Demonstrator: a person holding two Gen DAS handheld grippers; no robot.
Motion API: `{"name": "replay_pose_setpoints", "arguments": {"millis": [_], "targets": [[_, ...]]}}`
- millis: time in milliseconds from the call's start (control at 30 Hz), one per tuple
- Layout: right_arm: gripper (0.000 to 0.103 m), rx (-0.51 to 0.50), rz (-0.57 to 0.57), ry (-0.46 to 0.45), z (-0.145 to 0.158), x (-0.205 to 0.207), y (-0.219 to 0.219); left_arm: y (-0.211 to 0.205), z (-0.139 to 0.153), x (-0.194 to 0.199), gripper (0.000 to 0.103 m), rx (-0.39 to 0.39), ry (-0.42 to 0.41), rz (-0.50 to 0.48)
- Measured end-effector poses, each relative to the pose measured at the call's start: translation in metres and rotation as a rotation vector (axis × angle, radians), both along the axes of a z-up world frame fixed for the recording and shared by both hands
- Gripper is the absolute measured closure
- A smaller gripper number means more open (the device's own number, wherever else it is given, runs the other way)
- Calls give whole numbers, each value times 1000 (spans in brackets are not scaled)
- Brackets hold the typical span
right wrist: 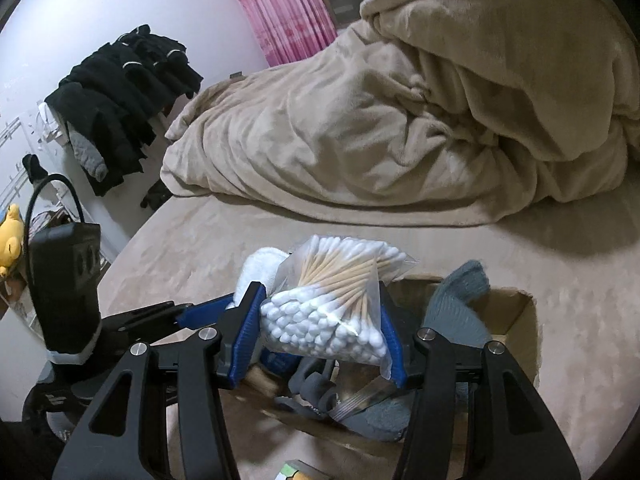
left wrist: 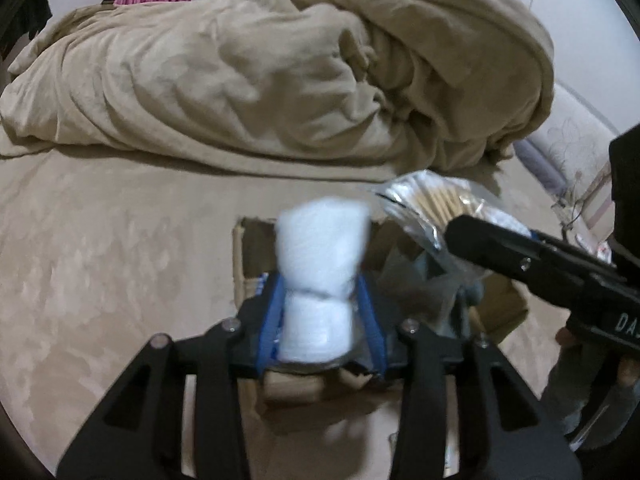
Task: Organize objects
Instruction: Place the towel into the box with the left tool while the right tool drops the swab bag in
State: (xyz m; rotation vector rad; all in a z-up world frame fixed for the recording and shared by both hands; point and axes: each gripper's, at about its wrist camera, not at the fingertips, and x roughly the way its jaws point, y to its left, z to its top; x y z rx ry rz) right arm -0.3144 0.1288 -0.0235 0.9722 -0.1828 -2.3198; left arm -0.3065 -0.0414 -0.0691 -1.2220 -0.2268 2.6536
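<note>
Clear plastic bag of wooden-stemmed cotton swabs [right wrist: 332,312]: pinched between the right gripper's [right wrist: 320,320] blue pads, above the open brown cardboard box [right wrist: 516,320]. White rolled soft cloth [left wrist: 320,276]: clamped in the left gripper [left wrist: 320,320], also over the box. Box contents: grey knitted fabric [right wrist: 456,308]. Box sits on the beige bed sheet [right wrist: 200,248]; crumpled beige duvet [right wrist: 400,120] behind.

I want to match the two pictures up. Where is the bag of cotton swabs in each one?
Left wrist view: the bag of cotton swabs is right of centre, held by the right gripper reaching in from the right.
Right wrist view: the bag is at lower centre, clamped between the blue jaws, above the cardboard box.
Shared landmark: the crumpled beige blanket behind everything.
</note>
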Motion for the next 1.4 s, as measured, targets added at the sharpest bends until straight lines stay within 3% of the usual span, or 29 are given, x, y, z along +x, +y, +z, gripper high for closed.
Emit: {"name": "replay_pose_setpoints", "arguments": {"millis": [67, 133, 167, 433, 567, 700, 800, 1400], "targets": [[48, 1, 0, -12, -5, -2, -1, 1, 2, 1, 59, -7, 3, 9], [48, -1, 0, -22, -9, -3, -2, 0, 7, 7, 37, -16, 30, 18], [48, -2, 0, -26, -11, -4, -3, -1, 9, 9, 35, -15, 42, 20], [47, -34, -3, -96, -32, -10, -15, -29, 25, 39, 35, -27, 68, 60], [45, -2, -11, -118, -42, -10, -23, -43, 25, 50, 34, -25, 55, 93], [28, 47, -36, -106, -42, -4, -26, -51, 27, 60, 34, -23, 42, 118], [17, 51, -59, -77, -33, 4, -22, -50, 32, 68, 34, -22, 50, 120], [16, 84, -109, 71, 39, 93, 18, -36, 79, 139, 33, -14, 109, 112]]}}
